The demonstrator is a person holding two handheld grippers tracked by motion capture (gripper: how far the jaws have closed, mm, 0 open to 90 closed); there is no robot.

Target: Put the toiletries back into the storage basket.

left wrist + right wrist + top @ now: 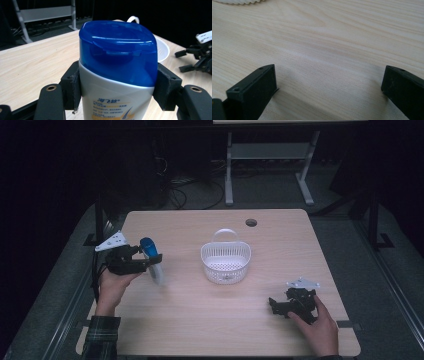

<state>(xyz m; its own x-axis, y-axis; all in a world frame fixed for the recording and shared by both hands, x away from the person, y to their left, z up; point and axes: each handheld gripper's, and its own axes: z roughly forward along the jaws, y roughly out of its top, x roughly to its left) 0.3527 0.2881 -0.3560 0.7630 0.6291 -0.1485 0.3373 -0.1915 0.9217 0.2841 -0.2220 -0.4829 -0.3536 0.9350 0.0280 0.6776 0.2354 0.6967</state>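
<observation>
From above, the left gripper is clamping a white plastic bottle with a blue flip cap left of a white slotted plastic basket on the pale wooden table. In the left gripper view, padded jaws are squeezing the bottle's shoulders. In the right gripper view, the right gripper is gaping empty over bare wood.

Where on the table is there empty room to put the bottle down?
Bare wood lies along the near edge of the pale wooden table, between the left tongs holding the blue-capped white bottle and the right tongs. The far strip behind the white plastic basket is bare too. The middle, around the basket, is more crowded.
</observation>
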